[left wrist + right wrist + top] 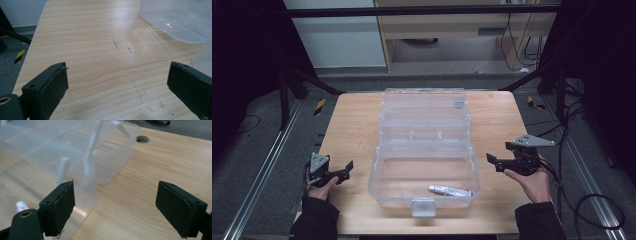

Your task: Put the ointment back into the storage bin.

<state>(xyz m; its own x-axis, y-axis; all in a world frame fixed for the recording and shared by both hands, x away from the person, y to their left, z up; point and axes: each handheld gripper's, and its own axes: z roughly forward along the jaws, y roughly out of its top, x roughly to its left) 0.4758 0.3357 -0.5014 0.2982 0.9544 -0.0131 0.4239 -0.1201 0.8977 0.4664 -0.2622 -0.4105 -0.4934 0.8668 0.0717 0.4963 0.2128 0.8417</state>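
White and small, the tube (pixel 450 190) lies on its side on the floor of the clear plastic box (pixel 377 170), toward the front right corner, near the latch tab at the front wall. The box stands open in the middle of the wooden table (pixel 352 125), its lid laid back behind it. The right hand-held gripper (pixel 493 161) hovers just outside the box's right wall, well apart from the tube, with its jaws spread wide and nothing between them but bare table. The left hand-held gripper (pixel 347 167) sits off the box's left side near the table's front edge, jaws likewise spread and empty.
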